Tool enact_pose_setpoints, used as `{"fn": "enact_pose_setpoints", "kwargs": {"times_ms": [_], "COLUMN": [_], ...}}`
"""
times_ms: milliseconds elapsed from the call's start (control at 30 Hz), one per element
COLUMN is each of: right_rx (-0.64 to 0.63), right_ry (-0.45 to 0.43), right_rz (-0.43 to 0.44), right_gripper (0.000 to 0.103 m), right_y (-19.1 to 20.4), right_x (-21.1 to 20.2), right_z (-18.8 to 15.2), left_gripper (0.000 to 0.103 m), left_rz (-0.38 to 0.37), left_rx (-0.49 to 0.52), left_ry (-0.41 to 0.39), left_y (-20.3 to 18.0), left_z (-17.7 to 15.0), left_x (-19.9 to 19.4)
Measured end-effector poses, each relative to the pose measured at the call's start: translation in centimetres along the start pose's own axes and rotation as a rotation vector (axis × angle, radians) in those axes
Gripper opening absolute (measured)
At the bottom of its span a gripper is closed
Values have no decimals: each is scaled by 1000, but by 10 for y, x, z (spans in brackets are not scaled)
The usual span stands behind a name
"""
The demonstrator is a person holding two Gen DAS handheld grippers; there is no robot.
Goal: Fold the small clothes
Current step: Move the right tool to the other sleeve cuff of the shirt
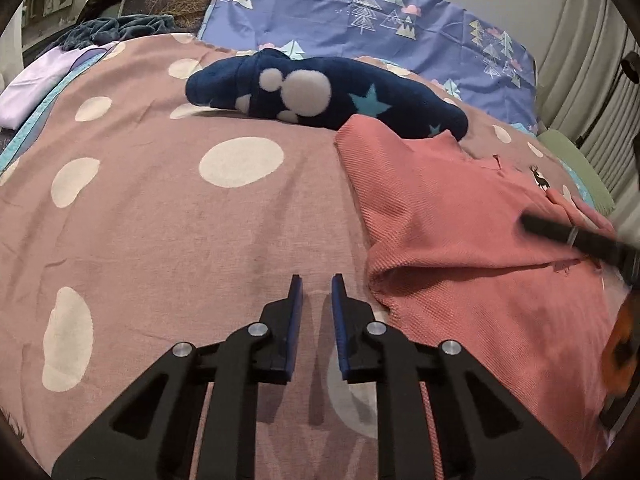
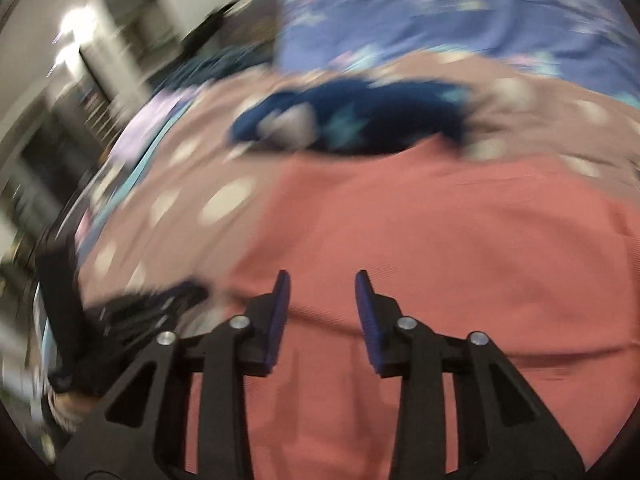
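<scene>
- The left hand-held gripper (image 1: 317,280) hovers over the dotted pink bedspread (image 1: 160,220); its blue pads stand slightly apart with nothing between them.
- The right hand-held gripper (image 2: 322,276) hangs above the salmon-pink shirt (image 2: 440,220), its fingers spread and empty.
- The shirt lies flat on the bed's right side, its far edge touching a navy fleece garment (image 1: 340,92).
- The right wrist view is motion-blurred.
</scene>
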State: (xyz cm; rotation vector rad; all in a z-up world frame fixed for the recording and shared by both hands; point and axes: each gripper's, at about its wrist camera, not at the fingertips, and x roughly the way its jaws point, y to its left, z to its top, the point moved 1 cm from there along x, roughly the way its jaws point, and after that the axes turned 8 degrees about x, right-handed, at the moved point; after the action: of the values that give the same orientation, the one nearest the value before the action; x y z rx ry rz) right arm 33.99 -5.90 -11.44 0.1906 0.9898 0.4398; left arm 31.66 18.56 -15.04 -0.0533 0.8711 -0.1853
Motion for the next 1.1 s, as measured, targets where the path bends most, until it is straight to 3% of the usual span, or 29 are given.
{"fn": "enact_pose_setpoints", "kwargs": {"times_ms": [133,267,333,400,567,667,867,1000,1100], "right_rx": [-31,10,47,58,27,82,111,91,106], "right_ry": [103,42,44,152,108,19,188,113,101], "right_rz": [94,131,76,28,105,59,32,7,13], "right_gripper": [29,29,28,28,25,26,26,31,30], "right_y": [31,37,33,31,32,21,21,31,28], "right_x": [33,31,44,74,48,37,113,130,106], "right_z": [-24,-15,-5,-5,13,46,82,81,76], "left_gripper": [18,18,18,18,18,18,22,22,22], "left_rz": [-32,-63,-79,-105,-170,-234,-218,-236,-245], "left_rx": [-90,-158,-179,-190,-161,-122,-47,-72,-77], "left_ry": [-19,-57,-73,-81,-93,-105,-43,-39,-41], "left_y": [18,34,38,40,28,10,-13,-7,-5], "left_z": [1,3,4,4,5,7,3,1,-1], "left_x": [0,-6,-8,-7,-5,-2,15,16,16]}}
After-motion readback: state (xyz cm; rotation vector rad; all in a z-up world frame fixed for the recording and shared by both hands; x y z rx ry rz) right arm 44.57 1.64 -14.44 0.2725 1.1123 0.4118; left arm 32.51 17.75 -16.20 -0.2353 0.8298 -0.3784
